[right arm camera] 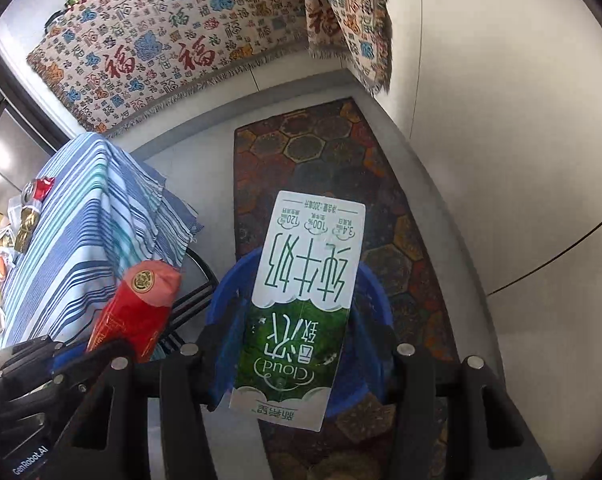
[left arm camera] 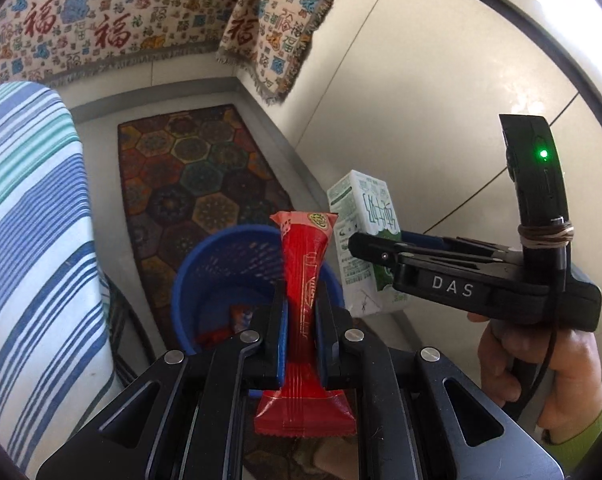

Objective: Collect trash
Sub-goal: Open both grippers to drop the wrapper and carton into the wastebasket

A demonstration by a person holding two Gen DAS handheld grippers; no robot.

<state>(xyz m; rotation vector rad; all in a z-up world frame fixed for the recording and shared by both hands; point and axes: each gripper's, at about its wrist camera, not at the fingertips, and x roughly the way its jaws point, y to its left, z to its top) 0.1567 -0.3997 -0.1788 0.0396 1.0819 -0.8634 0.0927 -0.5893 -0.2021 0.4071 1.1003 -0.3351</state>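
Observation:
My left gripper [left arm camera: 302, 320] is shut on a red snack wrapper [left arm camera: 305, 280] and holds it upright above a blue mesh bin [left arm camera: 205, 276] on the floor. A red wrapper [left arm camera: 217, 338] lies inside the bin. My right gripper [right arm camera: 297, 344] is shut on a white and green milk carton [right arm camera: 301, 304], upside down, above the same bin [right arm camera: 377, 312]. In the left wrist view the right gripper [left arm camera: 365, 246] and carton [left arm camera: 365, 216] are just right of the bin. In the right wrist view the red wrapper [right arm camera: 137, 308] and left gripper [right arm camera: 49, 356] are at lower left.
A blue striped cloth covers a table at the left [left arm camera: 33, 220] [right arm camera: 89, 224], with small items on it [right arm camera: 29, 208]. A dark hexagon-patterned rug [left arm camera: 197, 176] lies under the bin. A patterned fringed cloth [left arm camera: 113, 12] hangs on the wall behind. Pale floor tiles lie to the right [left arm camera: 441, 100].

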